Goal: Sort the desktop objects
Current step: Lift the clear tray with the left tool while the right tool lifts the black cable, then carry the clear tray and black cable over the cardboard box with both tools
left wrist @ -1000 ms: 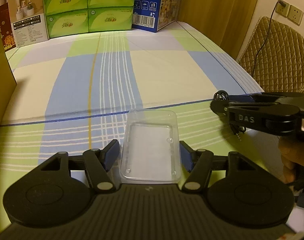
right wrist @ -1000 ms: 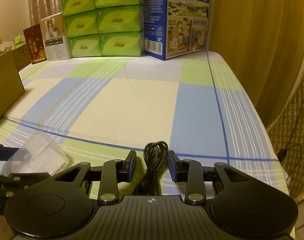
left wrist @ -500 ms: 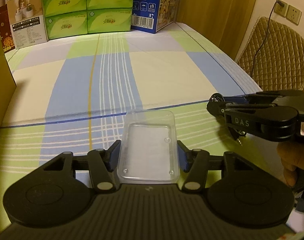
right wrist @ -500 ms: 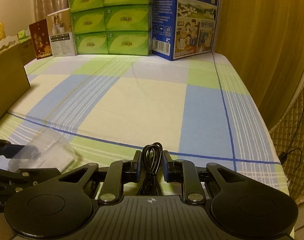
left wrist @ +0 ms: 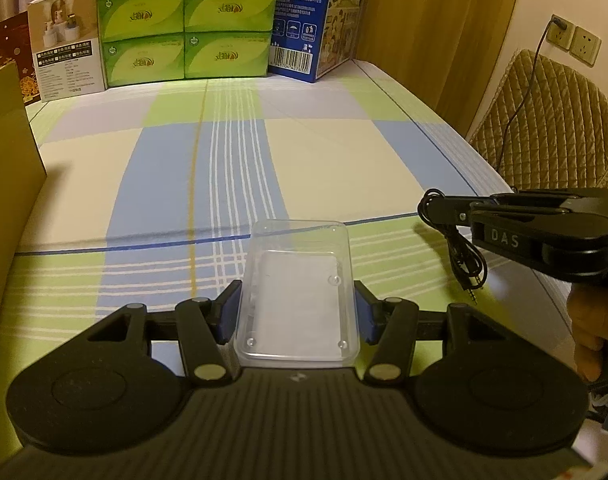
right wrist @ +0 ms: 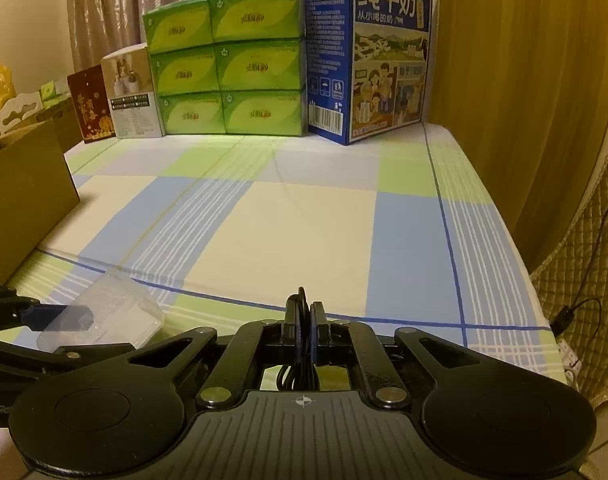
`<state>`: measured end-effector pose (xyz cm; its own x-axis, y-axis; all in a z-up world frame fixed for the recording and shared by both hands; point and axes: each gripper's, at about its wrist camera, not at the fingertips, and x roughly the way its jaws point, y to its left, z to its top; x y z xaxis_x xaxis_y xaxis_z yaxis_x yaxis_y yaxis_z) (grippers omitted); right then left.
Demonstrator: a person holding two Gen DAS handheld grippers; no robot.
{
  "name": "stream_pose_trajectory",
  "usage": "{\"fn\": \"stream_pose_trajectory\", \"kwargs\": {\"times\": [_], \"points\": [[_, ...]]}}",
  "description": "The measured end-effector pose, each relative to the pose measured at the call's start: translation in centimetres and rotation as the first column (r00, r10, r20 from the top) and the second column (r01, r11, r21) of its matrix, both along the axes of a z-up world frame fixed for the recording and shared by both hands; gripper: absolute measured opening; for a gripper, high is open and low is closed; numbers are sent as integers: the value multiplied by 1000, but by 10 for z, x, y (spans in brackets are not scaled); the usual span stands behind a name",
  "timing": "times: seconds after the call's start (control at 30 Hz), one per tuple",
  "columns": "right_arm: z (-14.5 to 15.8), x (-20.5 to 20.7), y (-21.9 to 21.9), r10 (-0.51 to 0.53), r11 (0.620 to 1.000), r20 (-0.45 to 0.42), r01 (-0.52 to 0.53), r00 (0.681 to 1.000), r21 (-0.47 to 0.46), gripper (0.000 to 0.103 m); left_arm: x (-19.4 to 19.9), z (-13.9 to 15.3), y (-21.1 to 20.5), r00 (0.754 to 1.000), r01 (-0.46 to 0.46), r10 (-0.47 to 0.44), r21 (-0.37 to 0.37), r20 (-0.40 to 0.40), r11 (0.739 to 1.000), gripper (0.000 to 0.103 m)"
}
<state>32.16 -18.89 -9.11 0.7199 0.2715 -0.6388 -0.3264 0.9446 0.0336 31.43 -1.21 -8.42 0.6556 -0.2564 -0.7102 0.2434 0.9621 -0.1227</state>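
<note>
Your left gripper [left wrist: 296, 307] has its blue pads pressed against both long sides of the clear plastic box [left wrist: 297, 294] at the near edge of the checked tablecloth [left wrist: 324, 152]. Your right gripper [right wrist: 306, 334] has just closed tight on the coiled black cable [left wrist: 458, 236] — a loop pokes out past the tips, while its plug end dangles free above the cloth, just right of the box.

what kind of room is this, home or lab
Likely a home room: a checked cloth covers the surface, stacked green tissue packs and a milk carton box line the curtains.
</note>
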Motion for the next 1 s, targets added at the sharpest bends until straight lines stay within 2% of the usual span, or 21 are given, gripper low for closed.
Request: {"fn": "stream_pose_trajectory", "kwargs": {"times": [0.23, 0.43, 0.6, 0.8, 1.0], "points": [[16, -23, 0, -13, 1000, 27, 13, 1000, 21, 1, -6, 6, 2, 1000, 13, -13, -5, 4, 1000, 51], [33, -57, 3, -37, 998, 31, 35, 999, 50, 1, -19, 27, 3, 1000, 14, -14, -9, 26, 1000, 51], [50, -90, 8, -51, 995, 28, 48, 998, 83, 1, -41, 53, 10, 999, 18, -18, 8, 49, 1000, 51], [86, -136, 21, -59, 991, 43, 54, 997, 120, 1, -74, 96, 29, 995, 7, -9, 21, 96, 1000, 51], [121, -183, 44, -13, 988, 80, 1, 997, 152, 1, -116, 134, 53, 990, -18, 15, 18, 137, 1000, 51]]}}
